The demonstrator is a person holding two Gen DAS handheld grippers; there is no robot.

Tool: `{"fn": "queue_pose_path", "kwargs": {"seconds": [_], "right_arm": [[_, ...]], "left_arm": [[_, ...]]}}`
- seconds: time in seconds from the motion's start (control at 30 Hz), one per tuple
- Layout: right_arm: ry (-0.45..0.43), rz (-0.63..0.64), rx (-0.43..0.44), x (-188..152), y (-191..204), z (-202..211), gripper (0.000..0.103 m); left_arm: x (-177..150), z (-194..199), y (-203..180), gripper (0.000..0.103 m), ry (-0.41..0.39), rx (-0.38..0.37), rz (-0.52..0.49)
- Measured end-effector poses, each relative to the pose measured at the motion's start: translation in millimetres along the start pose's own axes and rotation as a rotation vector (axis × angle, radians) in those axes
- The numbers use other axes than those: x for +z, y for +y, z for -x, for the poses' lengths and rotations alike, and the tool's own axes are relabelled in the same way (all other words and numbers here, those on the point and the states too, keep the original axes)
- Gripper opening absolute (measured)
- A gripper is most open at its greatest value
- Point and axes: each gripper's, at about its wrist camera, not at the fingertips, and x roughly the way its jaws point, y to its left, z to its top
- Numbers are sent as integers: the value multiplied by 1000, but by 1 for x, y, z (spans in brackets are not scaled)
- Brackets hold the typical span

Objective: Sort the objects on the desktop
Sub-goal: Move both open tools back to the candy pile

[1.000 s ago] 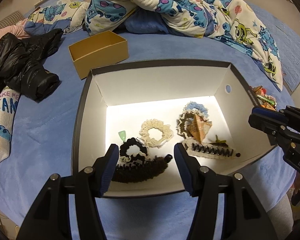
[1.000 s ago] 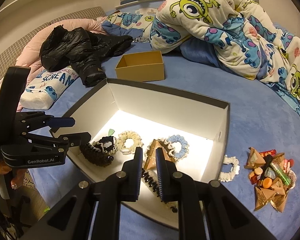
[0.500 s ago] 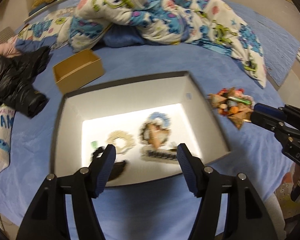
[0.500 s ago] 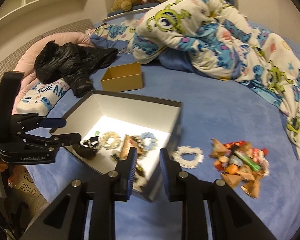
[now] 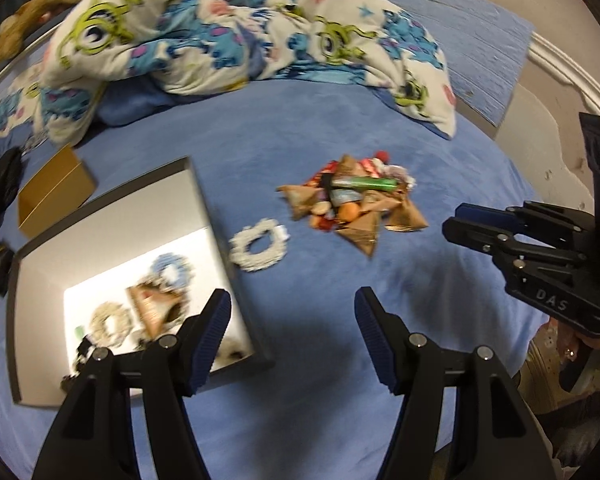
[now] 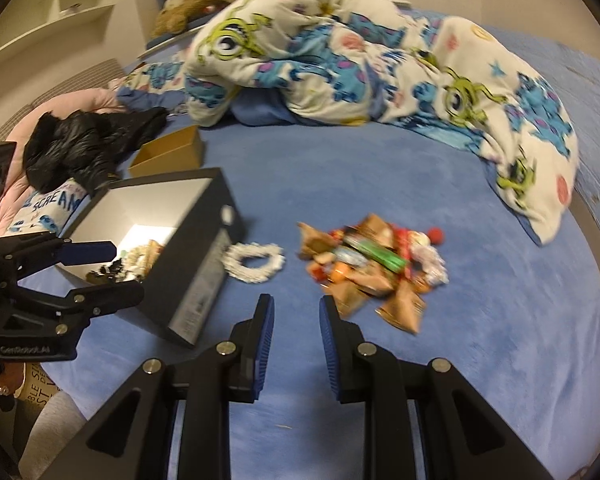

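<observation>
A black box with a white inside point(image 5: 215, 220) holds several scrunchies and a hair claw. Just right of it, a white scrunchie point(image 5: 258, 245) lies on the blue bed cover. Further right is a pile of snack packets and small items point(image 5: 356, 208). My left gripper point(image 5: 293, 320) is open and empty, above bare cover just right of the box's near corner. My right gripper point(image 6: 295, 328) has a narrow gap with nothing in it and sits in front of the white scrunchie point(image 6: 253, 262) and the pile point(image 6: 372, 268). Each gripper shows in the other's view: the right gripper point(image 5: 454, 222), the left gripper point(image 6: 115, 272).
A small brown cardboard box point(image 6: 171, 152) stands behind the black box point(image 6: 195, 272). A black jacket point(image 6: 83, 148) and a printed pillow lie at the left. A bunched cartoon quilt point(image 5: 227, 28) fills the back. The bed's edge runs along the right.
Both grippers have swept right, from over the box's contents to above the blue cover by the white scrunchie and the pile. Both pairs of jaws stand a little wider.
</observation>
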Motion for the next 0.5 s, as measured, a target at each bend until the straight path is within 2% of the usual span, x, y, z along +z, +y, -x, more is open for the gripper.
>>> {"fn": "queue_pose_path", "kwargs": {"seconds": [0.5], "right_arm": [[61,-119,-7,-33,-92,-51,26]], "left_arm": [[17,-88,-56,65,92,-60,-47]]}}
